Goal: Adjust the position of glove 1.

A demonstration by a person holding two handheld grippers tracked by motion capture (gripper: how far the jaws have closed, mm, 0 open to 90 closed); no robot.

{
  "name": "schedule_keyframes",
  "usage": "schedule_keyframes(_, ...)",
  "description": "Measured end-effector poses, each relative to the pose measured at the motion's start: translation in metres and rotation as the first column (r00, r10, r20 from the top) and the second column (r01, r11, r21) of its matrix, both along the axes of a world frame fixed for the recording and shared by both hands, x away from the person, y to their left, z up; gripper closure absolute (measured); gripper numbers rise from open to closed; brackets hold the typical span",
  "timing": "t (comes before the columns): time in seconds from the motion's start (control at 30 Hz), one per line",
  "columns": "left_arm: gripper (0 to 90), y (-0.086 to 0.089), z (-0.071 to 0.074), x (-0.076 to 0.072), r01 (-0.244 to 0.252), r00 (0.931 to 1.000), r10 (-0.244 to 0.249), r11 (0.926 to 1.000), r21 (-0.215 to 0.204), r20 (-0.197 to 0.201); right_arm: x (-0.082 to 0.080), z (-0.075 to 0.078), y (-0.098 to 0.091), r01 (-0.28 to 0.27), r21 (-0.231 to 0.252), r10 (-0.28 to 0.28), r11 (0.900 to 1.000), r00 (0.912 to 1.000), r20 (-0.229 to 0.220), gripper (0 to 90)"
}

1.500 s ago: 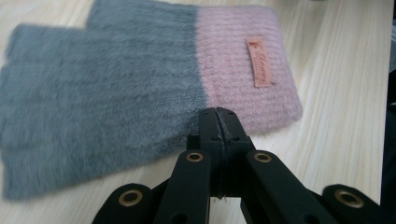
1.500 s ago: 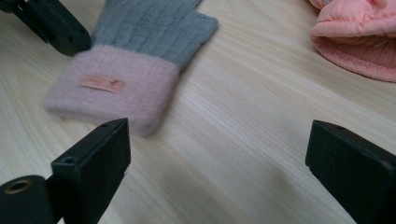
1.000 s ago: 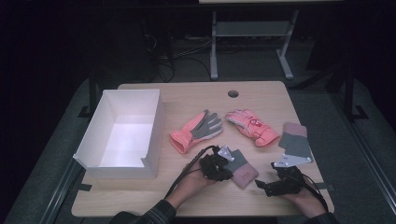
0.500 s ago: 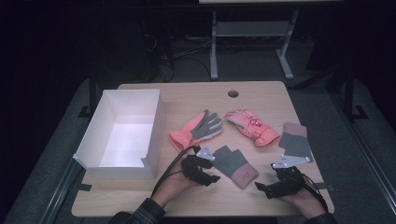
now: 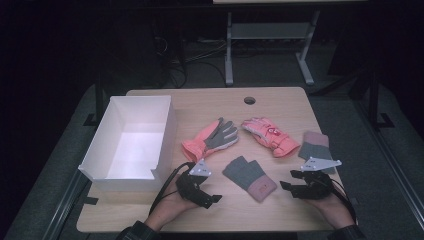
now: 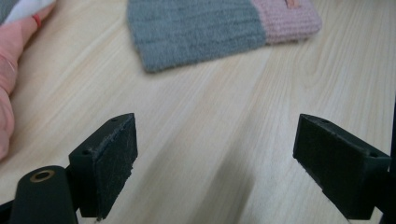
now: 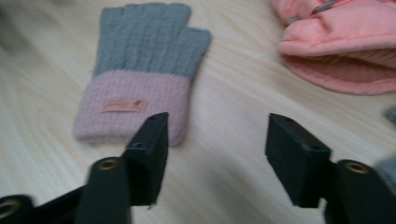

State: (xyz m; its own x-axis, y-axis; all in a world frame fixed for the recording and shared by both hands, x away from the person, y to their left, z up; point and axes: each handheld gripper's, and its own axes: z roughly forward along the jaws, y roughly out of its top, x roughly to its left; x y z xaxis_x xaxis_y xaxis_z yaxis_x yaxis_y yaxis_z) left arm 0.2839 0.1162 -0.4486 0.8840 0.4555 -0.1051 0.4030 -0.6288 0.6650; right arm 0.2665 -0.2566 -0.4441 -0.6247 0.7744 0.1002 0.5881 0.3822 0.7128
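Jaws of the left gripper (image 5: pixel 214 199) have just been opening and stand spread over bare pale wooden table (image 5: pixel 280 102); the right gripper's (image 5: pixel 286 185) jaws, just closing, remain apart, pinching nothing, near the grey-and-pink knitted fingerless glove (image 5: pixel 248 177). A white open box (image 5: pixel 131 141) stands left.

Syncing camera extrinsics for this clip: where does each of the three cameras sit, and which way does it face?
High view: fixed above the person's side, looking forward and down on the table; forearms, left gripper, right gripper.
Left gripper view: rides the left gripper, looks along its open jaws over bare wood toward the grey-pink knit glove.
Right gripper view: rides the right gripper, jaws apart, facing the same glove's pink cuff; pink ski glove at upper right.
Shared: all three show that knit glove.
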Motion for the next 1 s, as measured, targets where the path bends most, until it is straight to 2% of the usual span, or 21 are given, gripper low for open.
schedule_keyframes(0.1,13.2,-0.002,-0.001,-0.001,0.002,1.0,-0.002,1.0,0.007,0.007,0.007,0.001,-0.005,0.029,0.002,-0.029,0.9996,0.9996,0.001,55.6)
schedule_keyframes(0.13,13.2,-0.002,-0.001,-0.001,0.002,1.0,-0.002,1.0,0.007,0.007,0.007,0.001,-0.005,0.029,0.002,-0.029,0.9996,0.9996,0.001,55.6)
schedule_keyframes(0.17,13.2,-0.003,0.0,-0.001,0.006,0.9998,-0.006,0.9999,0.01,0.017,0.012,0.002,-0.01,0.049,-0.004,-0.049,0.9988,0.9988,0.009,64.5)
schedule_keyframes(0.23,13.4,-0.003,0.0,-0.001,0.0,0.9998,0.0,1.0,0.002,0.022,0.014,0.003,-0.012,0.054,-0.009,-0.054,0.9985,0.9984,0.012,68.0)
schedule_keyframes(0.27,13.5,-0.004,0.001,0.0,0.005,0.9997,-0.005,1.0,0.007,0.024,0.019,0.005,-0.018,0.07,-0.016,-0.07,0.9974,0.9974,0.02,78.1)
schedule_keyframes(0.33,13.5,-0.005,0.001,0.001,-0.001,0.9998,0.001,1.0,-0.001,0.021,0.024,0.007,-0.023,0.08,-0.016,-0.08,0.9966,0.9963,0.03,85.4)
schedule_keyframes(0.37,13.6,-0.005,0.001,0.002,0.006,0.9996,-0.007,0.9999,0.01,0.027,0.026,0.007,-0.026,0.09,-0.023,-0.089,0.9956,0.9952,0.039,89.7)
schedule_keyframes(0.53,13.6,-0.005,0.001,0.003,0.008,0.9996,-0.008,0.9999,0.012,0.025,0.039,0.01,-0.045,0.132,-0.047,-0.129,0.9901,0.9897,0.061,90.0)
schedule_keyframes(0.63,13.7,-0.005,0.0,0.003,-0.001,0.9997,0.001,1.0,-0.001,0.024,0.044,0.009,-0.054,0.155,-0.061,-0.151,0.986,0.9861,0.069,90.0)
schedule_keyframes(0.67,13.8,-0.004,0.0,0.003,-0.004,0.9997,0.005,1.0,-0.006,0.024,0.048,0.007,-0.063,0.187,-0.072,-0.182,0.9796,0.9805,0.074,90.0)
schedule_keyframes(0.7,13.9,-0.003,0.0,0.004,0.003,0.9997,-0.003,1.0,0.005,0.025,0.05,0.007,-0.066,0.197,-0.073,-0.191,0.9778,0.9788,0.074,90.0)
schedule_keyframes(0.8,13.9,-0.003,-0.001,0.004,-0.002,0.9998,0.002,1.0,-0.002,0.022,0.053,0.004,-0.075,0.222,-0.086,-0.217,0.9712,0.9736,0.072,90.0)
schedule_keyframes(0.9,13.9,-0.004,-0.001,0.004,-0.002,0.9998,0.002,1.0,-0.004,0.02,0.055,0.0,-0.081,0.235,-0.097,-0.231,0.9672,0.9716,0.052,90.0)
schedule_keyframes(1.0,13.9,-0.004,-0.001,0.004,0.008,0.9997,-0.008,0.9999,0.008,0.022,0.056,-0.007,-0.083,0.226,-0.126,-0.225,0.9659,0.9741,0.024,90.0)
